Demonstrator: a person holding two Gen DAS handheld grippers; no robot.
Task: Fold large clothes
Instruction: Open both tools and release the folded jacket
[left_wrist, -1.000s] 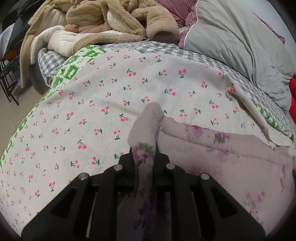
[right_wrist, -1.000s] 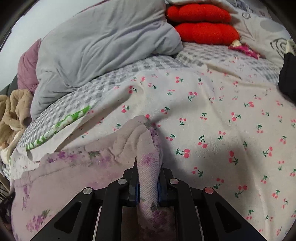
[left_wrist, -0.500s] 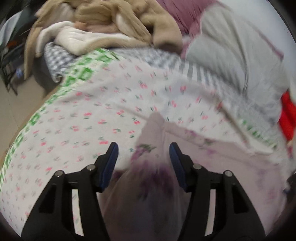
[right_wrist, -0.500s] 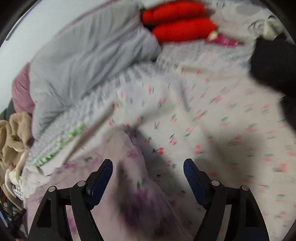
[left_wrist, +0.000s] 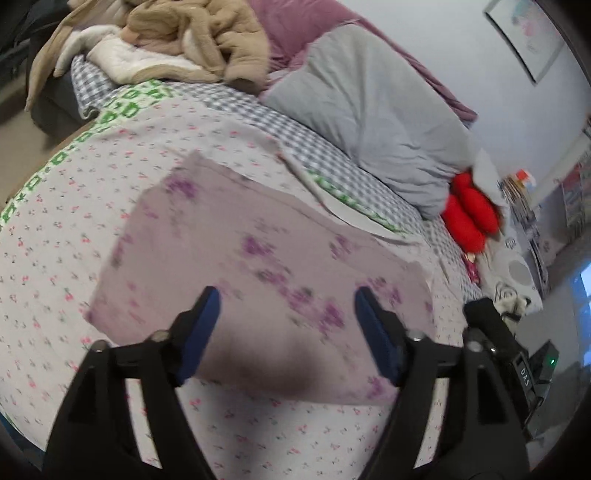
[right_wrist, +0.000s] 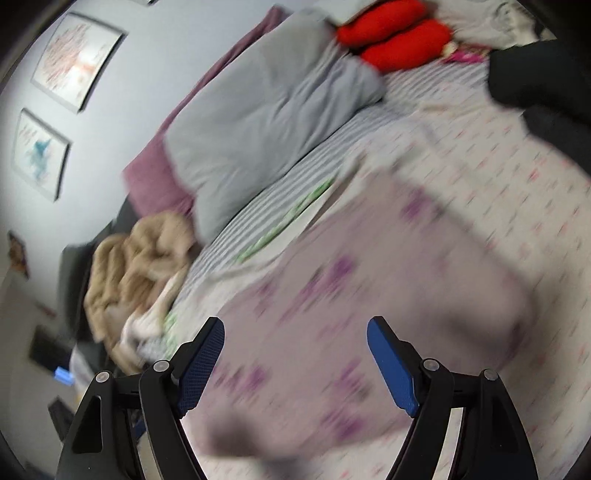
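A pale pink garment with purple flowers (left_wrist: 258, 258) lies flat as a folded rectangle on the cherry-print sheet (left_wrist: 55, 258). My left gripper (left_wrist: 286, 299) hovers above its near edge, jaws still opening, nothing between them. In the right wrist view the same garment (right_wrist: 369, 295) lies blurred below my right gripper (right_wrist: 295, 328), which stands open and holds nothing. The other gripper's black body (left_wrist: 495, 332) shows at the right of the left wrist view.
A grey duvet (left_wrist: 369, 110) and a purple blanket (left_wrist: 295, 33) lie along the wall. Beige fleece clothes (left_wrist: 192, 40) are heaped at the far left corner. Red cushions (left_wrist: 469, 218) sit at the head end. A dark garment (right_wrist: 546, 81) lies at the right. Framed pictures (right_wrist: 77, 59) hang on the wall.
Both grippers were shut on corners of the flowered garment; they have let go, opened wide, and pulled up and back. The garment now lies flat on the sheet.
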